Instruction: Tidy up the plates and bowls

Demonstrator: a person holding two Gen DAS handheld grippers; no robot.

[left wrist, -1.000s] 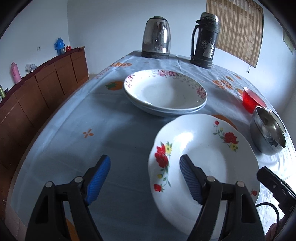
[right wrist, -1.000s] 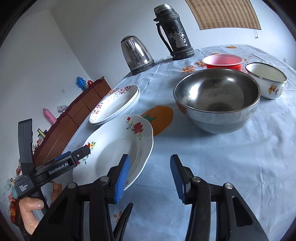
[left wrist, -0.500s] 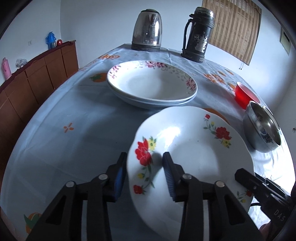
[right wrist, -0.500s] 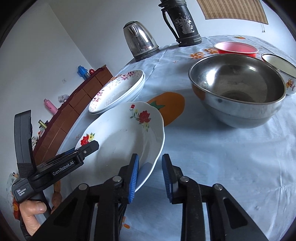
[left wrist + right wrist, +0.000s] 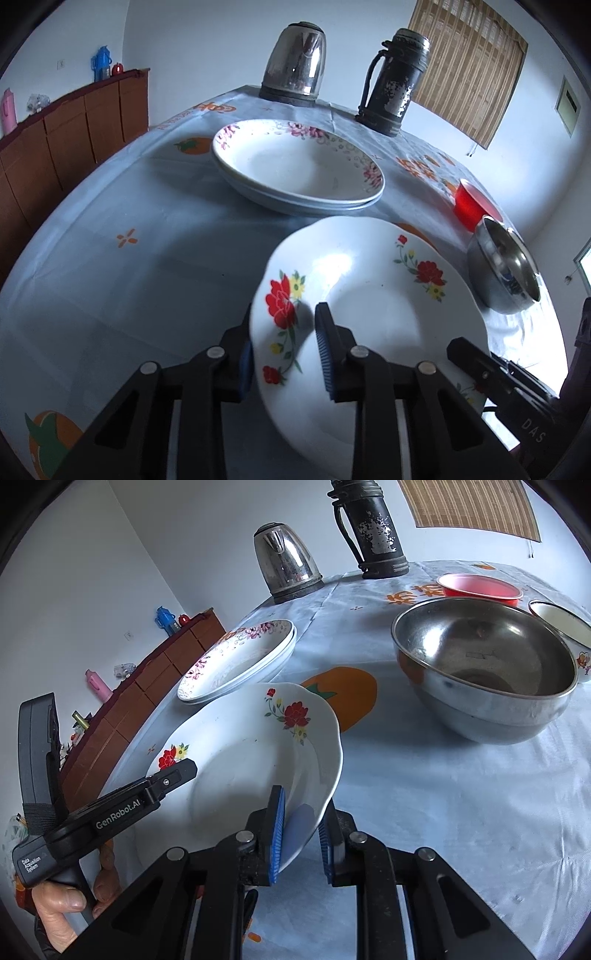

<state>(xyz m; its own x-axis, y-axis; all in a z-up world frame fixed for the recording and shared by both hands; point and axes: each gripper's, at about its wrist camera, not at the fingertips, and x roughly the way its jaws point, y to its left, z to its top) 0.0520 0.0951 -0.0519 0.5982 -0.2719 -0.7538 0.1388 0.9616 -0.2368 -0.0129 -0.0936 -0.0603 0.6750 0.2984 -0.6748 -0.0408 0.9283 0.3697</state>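
A white plate with red flowers (image 5: pixel 373 306) lies at the near side of the table, its rim raised a little. My left gripper (image 5: pixel 284 354) has the plate's left rim between its closing jaws, one pad under it and one on the inside. My right gripper (image 5: pixel 301 834) is closing on the right rim of the same plate (image 5: pixel 243 753), pads on both faces. Beyond it two stacked white plates with pink flowers (image 5: pixel 299 166) rest on the cloth. To the right stand a steel bowl (image 5: pixel 484 664), a red bowl (image 5: pixel 480 587) and a white enamel bowl (image 5: pixel 565 631).
A steel kettle (image 5: pixel 295 66) and a black flask (image 5: pixel 395 81) stand at the table's far edge. A brown sideboard (image 5: pixel 70 125) runs along the left wall. A hand (image 5: pixel 62 897) holds the left gripper's handle. The tablecloth (image 5: pixel 122 266) is bare left of the plates.
Both grippers' jaws have closed in from wide apart onto opposite rims of the red-flowered plate. The plate's rim now sits slightly raised between them.
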